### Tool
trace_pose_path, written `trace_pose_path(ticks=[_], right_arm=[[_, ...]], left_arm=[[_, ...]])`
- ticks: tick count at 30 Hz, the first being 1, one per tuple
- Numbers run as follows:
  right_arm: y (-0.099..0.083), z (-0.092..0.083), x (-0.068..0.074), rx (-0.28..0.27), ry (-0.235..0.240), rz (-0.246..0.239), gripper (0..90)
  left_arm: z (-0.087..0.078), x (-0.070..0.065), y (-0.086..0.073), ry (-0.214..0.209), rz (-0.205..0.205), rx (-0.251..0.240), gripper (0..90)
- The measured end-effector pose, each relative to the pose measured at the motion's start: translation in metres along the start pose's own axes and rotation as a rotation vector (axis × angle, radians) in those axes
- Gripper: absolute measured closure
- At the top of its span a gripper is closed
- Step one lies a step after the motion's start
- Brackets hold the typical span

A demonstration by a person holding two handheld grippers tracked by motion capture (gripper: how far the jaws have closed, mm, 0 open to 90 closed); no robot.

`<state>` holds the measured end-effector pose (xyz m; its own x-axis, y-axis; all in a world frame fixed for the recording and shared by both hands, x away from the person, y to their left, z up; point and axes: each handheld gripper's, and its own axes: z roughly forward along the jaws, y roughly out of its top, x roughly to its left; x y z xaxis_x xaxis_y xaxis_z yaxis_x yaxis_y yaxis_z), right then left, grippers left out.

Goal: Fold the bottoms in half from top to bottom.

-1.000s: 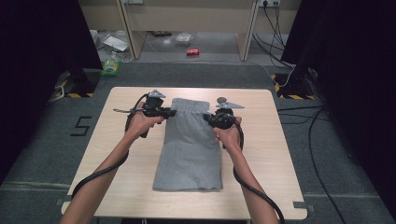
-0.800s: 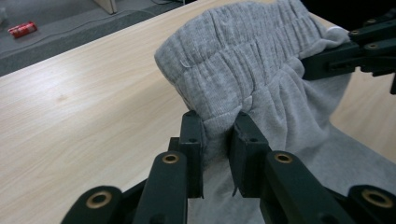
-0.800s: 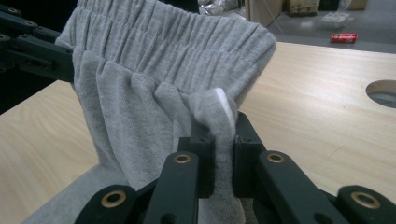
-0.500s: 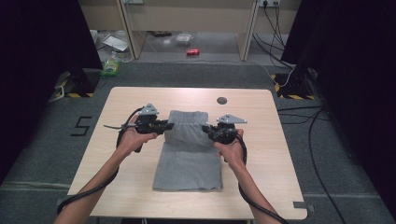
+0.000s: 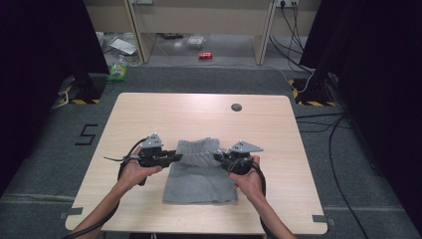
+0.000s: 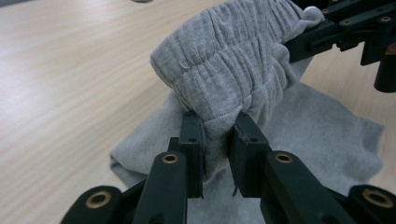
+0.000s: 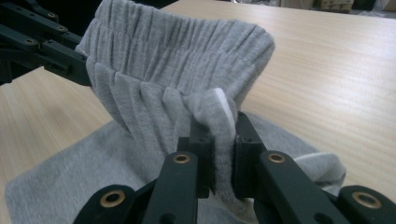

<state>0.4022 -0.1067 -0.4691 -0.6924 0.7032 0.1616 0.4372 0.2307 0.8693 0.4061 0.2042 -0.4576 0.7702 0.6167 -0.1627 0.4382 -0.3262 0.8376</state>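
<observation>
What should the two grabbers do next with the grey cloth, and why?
Probably bring the lifted edge a bit nearer and lay it down. The left gripper and right gripper each pinch the grey cloth, with its gathered end raised over the flat half.

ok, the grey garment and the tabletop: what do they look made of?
Grey garment: soft knit, likely cotton jersey or fleece, matte; fine heathered weave, with a gathered ribbed band that looks elasticated, and it drapes limply where both grippers pinch it. Tabletop: light wood-look surface, smooth with low sheen; the straight, even grain suggests laminate or veneer, though solid wood can't be ruled out.
</observation>
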Motion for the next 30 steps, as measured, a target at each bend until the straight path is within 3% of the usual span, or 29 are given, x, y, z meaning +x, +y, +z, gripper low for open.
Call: trace_pose_path(ticks=[6,8,10,17,23,30], right_arm=[[-0.015,-0.004,0.005,0.026,0.008,-0.002,81.5],[-0.019,-0.005,0.007,0.034,0.012,0.008,80.7],[-0.022,-0.006,0.008,0.037,0.014,0.002,79.3],[-0.026,-0.009,0.013,0.049,0.024,0.012,68.5],[-0.025,-0.016,0.016,0.050,0.035,0.011,60.1],[-0.022,-0.026,0.019,0.030,0.048,0.030,55.5]], left_arm=[[0.002,-0.008,-0.018,-0.021,0.002,0.010,75.2],[0.002,-0.008,-0.023,-0.022,-0.008,-0.011,75.0],[0.004,-0.009,-0.027,-0.034,-0.006,0.006,74.5],[0.002,-0.010,-0.037,-0.046,-0.034,0.005,70.2],[-0.002,-0.014,-0.036,-0.080,-0.046,-0.010,60.1],[-0.010,-0.021,-0.031,-0.104,-0.031,-0.034,57.6]])
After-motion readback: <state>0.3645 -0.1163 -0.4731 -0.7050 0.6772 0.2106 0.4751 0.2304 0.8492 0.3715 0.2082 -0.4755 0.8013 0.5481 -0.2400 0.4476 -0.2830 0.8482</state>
